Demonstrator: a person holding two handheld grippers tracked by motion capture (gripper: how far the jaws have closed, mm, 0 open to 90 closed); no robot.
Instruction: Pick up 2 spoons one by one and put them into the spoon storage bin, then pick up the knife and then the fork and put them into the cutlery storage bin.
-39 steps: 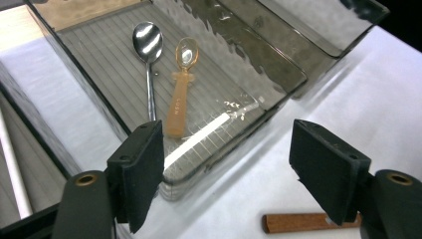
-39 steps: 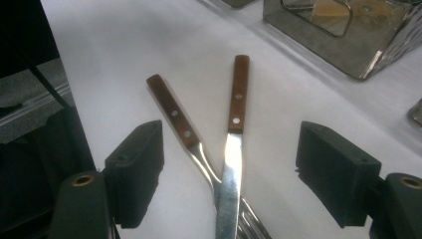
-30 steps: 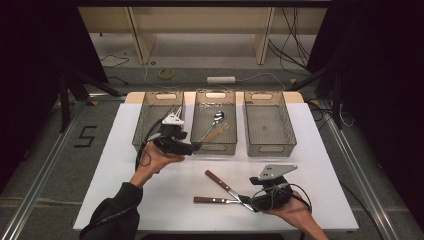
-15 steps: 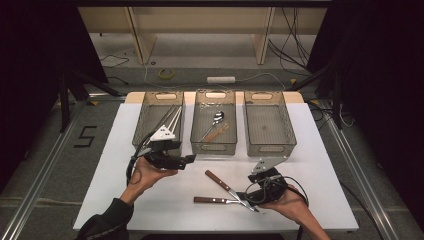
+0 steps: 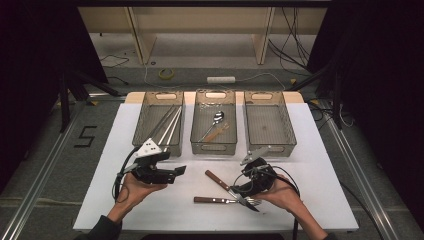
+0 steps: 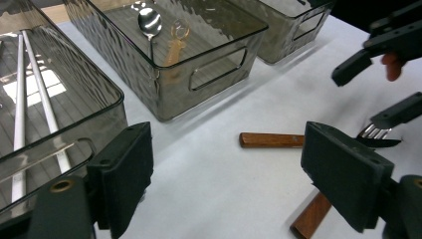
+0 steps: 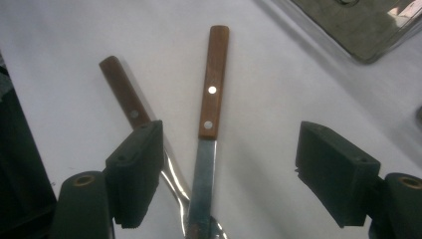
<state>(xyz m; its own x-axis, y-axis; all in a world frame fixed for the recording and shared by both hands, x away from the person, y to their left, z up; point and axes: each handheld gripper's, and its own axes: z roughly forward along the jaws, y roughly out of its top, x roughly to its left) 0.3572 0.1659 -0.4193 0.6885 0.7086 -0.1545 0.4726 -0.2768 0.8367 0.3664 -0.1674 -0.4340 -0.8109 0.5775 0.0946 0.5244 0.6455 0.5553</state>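
Observation:
A wooden-handled knife [image 5: 220,181] and a wooden-handled fork [image 5: 210,200] lie crossed on the white table [image 5: 325,200] near its front. My right gripper [image 5: 244,194] hovers over their metal ends and is open. In the right gripper view the knife [image 7: 214,74] runs between the jaws without either pad touching it, and the fork [image 7: 122,89] passes by the left jaw. My left gripper [image 5: 176,172] is held in front of the left bin, pointing toward the cutlery. Its jaws have just been opening and nothing is between them [image 6: 234,179].
Three smoky clear bins stand in a row at the back. The left bin [image 5: 145,117] holds long white sticks [image 5: 170,125], the middle bin [image 5: 200,145] two spoons [image 5: 216,120], and the right bin [image 5: 267,125] looks bare. Bare table lies at the right.
My left gripper has drawn back from the middle bin toward the person and sunk a little. My right gripper has shifted left over the knife and fork.

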